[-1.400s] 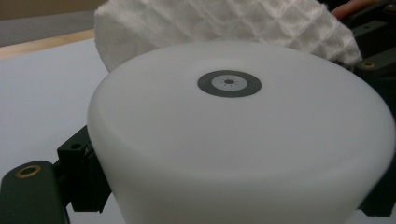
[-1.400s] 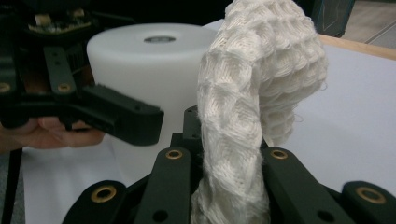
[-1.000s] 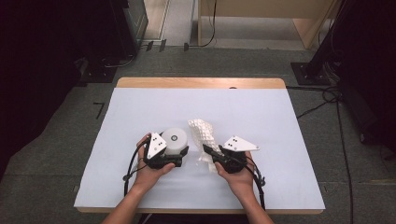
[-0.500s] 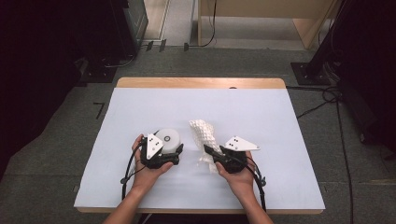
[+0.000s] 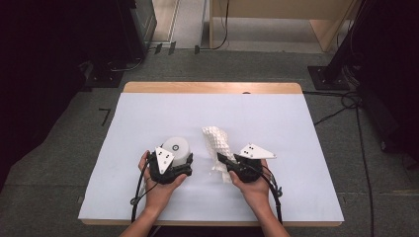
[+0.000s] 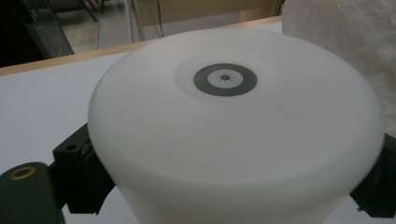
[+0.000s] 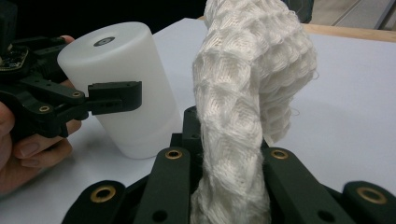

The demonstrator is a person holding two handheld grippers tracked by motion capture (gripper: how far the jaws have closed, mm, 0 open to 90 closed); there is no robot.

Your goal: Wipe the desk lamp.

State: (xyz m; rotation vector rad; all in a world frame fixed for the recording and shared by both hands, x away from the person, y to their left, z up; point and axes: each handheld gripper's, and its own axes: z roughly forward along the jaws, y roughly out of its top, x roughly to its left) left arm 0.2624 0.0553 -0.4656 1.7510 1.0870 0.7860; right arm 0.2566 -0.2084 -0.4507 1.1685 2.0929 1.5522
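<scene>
A person's two hands work side by side at the near edge of a white-covered surface [image 5: 148,118]. The left tongs [image 5: 179,160] grip a white plastic cylinder [image 5: 177,147], one jaw pressed to each side of its wall; the cylinder stands tilted, and a dark ring marks the middle of its flat top. The left hand [image 5: 157,190] wraps the tool's body from below.

Just to the right, the right tongs [image 5: 223,160] are clamped narrowly on the lower end of a white knitted cloth [image 5: 217,143], which rises between the jaws and curls over at the top. The right hand [image 5: 254,190] holds that tool, its cable trailing toward the person.

From the right tongs, the cylinder sits near the cloth's left side; whether they touch cannot be told.
</scene>
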